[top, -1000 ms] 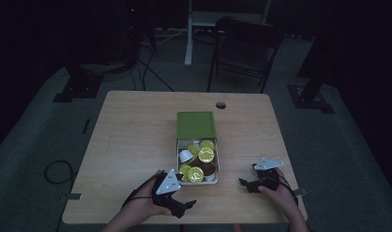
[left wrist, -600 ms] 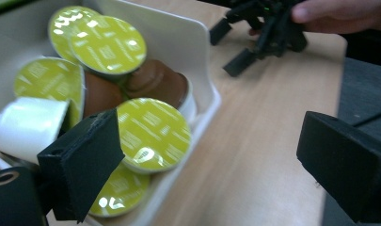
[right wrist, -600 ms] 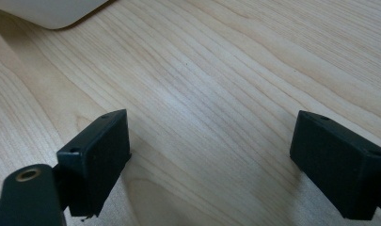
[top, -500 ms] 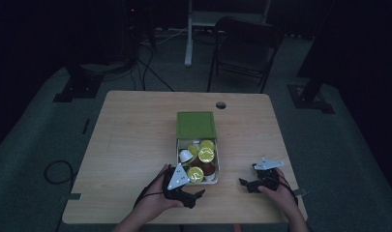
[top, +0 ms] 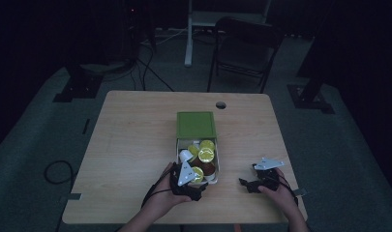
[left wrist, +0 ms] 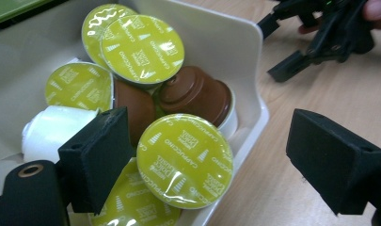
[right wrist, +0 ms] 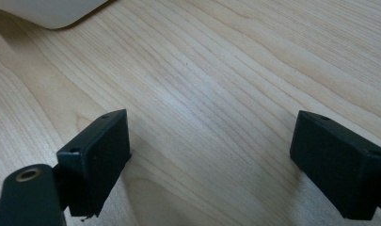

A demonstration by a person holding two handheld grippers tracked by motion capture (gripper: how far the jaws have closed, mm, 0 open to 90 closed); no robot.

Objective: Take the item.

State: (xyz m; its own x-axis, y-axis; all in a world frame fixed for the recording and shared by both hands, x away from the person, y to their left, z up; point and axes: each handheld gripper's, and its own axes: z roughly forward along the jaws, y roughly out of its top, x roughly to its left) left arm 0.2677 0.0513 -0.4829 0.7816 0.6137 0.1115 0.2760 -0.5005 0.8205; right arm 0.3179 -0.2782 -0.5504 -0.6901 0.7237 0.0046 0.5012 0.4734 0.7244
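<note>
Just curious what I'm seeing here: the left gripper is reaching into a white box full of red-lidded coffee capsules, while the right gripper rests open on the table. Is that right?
Not quite: the capsule lids are yellow-green, not red, as the left gripper view shows. The rest holds: the left gripper reaches into the white box, and the right gripper rests open on the table.

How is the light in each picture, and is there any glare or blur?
High view: very dim, room nearly black, table faintly lit. Left gripper view: bright and sharp, glare on the foil of the capsules in the white box. Right gripper view: bright, wood grain clear, soft shadows beside the near fingers.
</note>
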